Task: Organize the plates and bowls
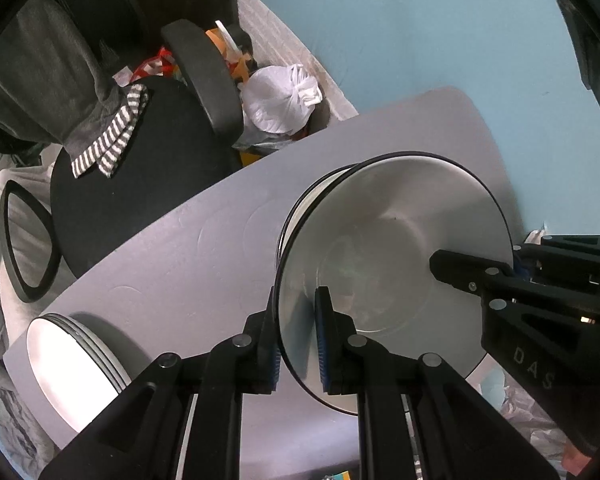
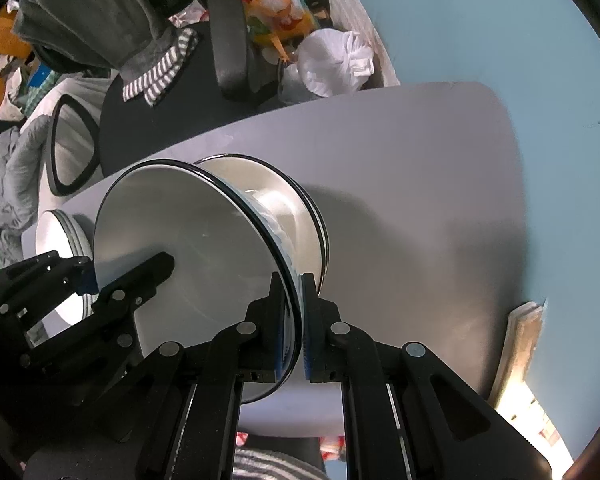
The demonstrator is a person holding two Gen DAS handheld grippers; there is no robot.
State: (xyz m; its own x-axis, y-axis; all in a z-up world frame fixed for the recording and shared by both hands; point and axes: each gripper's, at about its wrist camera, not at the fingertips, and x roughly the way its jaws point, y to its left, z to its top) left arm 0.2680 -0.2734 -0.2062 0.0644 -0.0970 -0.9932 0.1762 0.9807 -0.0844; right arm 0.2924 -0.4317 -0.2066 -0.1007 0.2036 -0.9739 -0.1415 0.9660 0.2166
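Note:
A white dark-rimmed plate is held by both grippers above a grey table. My left gripper is shut on its near rim. My right gripper is shut on the same plate at its opposite rim, and shows in the left wrist view at the right. Behind the plate sits another white dish, also seen in the left wrist view. A stack of white plates lies at the table's left end, also in the right wrist view.
A black office chair with a striped cloth stands beyond the table. A white tied bag and clutter lie on the floor by the blue wall. A framed board leans at the right.

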